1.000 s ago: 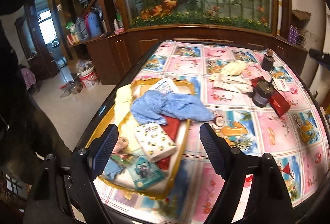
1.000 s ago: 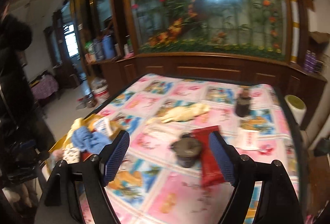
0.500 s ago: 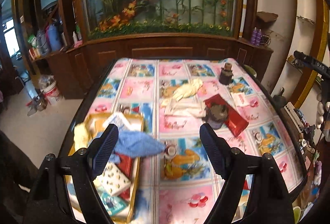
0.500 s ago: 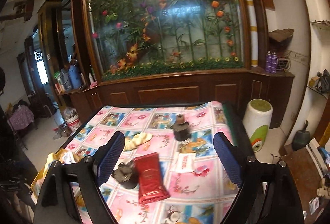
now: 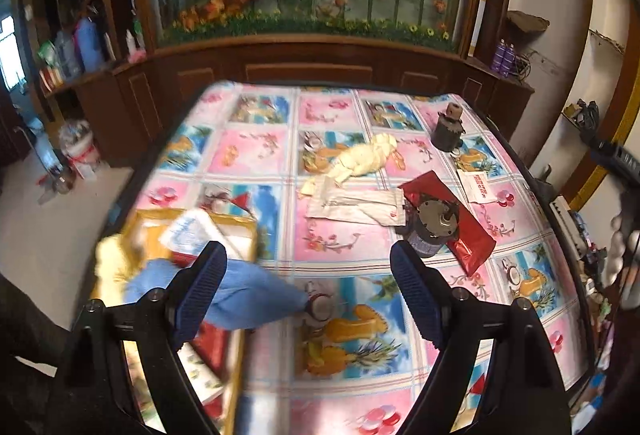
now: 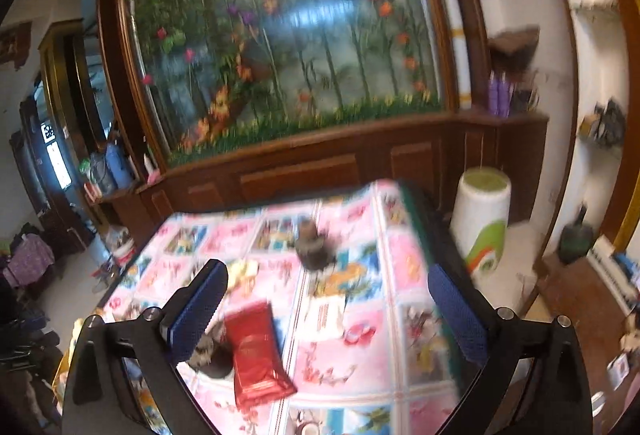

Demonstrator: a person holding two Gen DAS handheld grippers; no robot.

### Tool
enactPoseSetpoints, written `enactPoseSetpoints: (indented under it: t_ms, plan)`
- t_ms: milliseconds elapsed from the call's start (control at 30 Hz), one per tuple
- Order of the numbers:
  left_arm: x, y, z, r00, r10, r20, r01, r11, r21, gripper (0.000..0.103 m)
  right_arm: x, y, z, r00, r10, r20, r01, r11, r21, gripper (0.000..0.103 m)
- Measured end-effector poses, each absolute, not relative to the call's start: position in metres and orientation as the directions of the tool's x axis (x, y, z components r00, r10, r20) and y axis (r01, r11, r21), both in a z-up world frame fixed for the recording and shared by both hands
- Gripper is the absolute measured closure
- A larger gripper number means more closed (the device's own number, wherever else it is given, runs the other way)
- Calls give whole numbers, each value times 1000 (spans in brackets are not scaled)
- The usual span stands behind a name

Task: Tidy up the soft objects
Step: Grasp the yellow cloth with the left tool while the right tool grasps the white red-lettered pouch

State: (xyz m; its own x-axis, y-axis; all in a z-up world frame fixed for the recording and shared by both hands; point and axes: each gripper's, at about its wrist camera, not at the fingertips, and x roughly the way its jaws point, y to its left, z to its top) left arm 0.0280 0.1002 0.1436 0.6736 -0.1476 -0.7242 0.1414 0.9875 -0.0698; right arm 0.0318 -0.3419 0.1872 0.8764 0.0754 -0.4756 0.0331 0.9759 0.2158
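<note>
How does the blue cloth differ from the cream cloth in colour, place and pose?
The blue cloth lies in the yellow tray, spilling over its right rim onto the table; the cream cloth lies outside the tray, farther back on the tablecloth. The blue cloth is partly hidden behind the left gripper; the cream cloth is in full view. Both are crumpled and ungrasped.

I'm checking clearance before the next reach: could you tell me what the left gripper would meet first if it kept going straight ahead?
Probably the bare tablecloth between the open left gripper fingers; the white packets lie just beyond, though depth is unclear.
</note>
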Motion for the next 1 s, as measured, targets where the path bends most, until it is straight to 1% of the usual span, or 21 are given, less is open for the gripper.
enactPoseSetpoints:
  t_ms: [100,167,333,467,667,767,933,1000]
  plan:
    - [76,90,114,587,-216,-780,146,976,-160,19,58,-337,150,824,127,-552,28,964,264,1]
    - [106,83,96,546,-226,-807,134,974,-182,19,79,-332,124,780,169,-602,27,953,303,1]
    - [163,66,74,553,-228,-801,129,974,-189,19,117,-323,74,700,212,-682,58,935,350,1]
    - [200,52,68,570,-218,-792,135,976,-171,19,140,-318,50,660,191,-727,83,943,324,1]
    - [247,24,51,563,-223,-796,201,971,-130,19,169,-312,26,622,164,-766,98,954,284,1]
    - [261,13,44,552,-239,-799,230,965,-130,19,180,-305,16,602,164,-782,86,960,268,1]
    - [276,-1,27,517,-230,-824,277,956,-93,19,193,-290,6,572,126,-811,58,980,193,1]
    - [278,-3,23,505,-245,-828,295,950,-101,19,199,-285,4,560,111,-821,45,985,164,1]
